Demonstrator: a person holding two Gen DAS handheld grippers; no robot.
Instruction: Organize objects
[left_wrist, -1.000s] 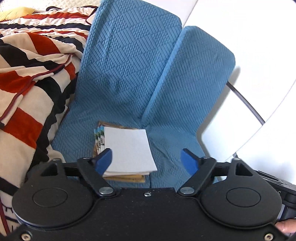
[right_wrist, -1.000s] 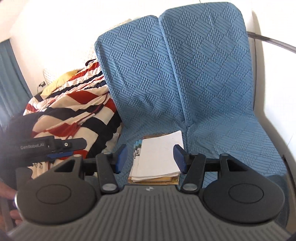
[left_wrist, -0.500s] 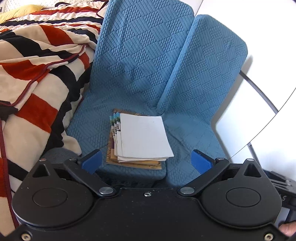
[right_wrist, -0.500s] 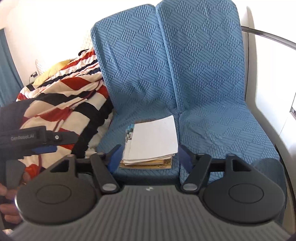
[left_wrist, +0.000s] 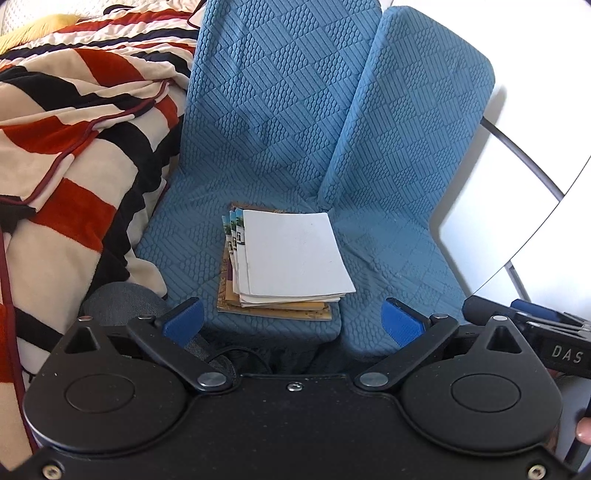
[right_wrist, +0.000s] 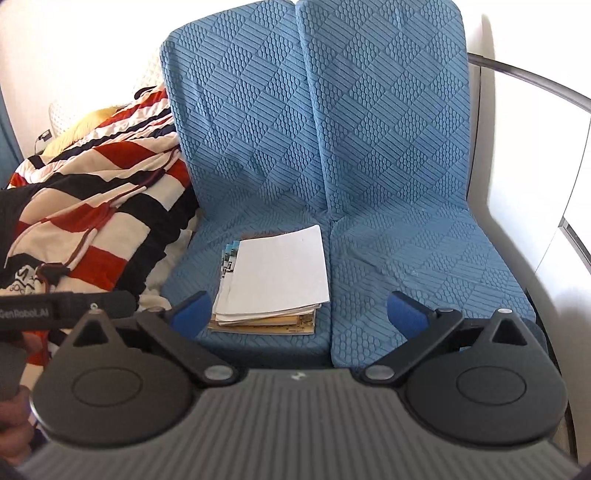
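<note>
Right now a stack of booklets lies flat on the blue seat cushion, close to that cushion's front edge and beside the seam where it meets the second cushion. A plain white sheet or cover lies on top; below it the coloured edges of a few leaflets stick out toward the blanket side, and a brownish booklet sits at the bottom, its front edge just short of the cushion's front edge. From the right wrist view the same stack sits on the near part of the cushion, with the seam just beside it.

Both tongs are short of the stack and touch nothing. The left gripper has its blue pads spread wide apart, empty. The right gripper is opening, its pads also far apart, with nothing between them.

A striped red, black and cream blanket is heaped against the cushion's outer edge. A fingertip of the person shows at the picture's lower corner.
</note>
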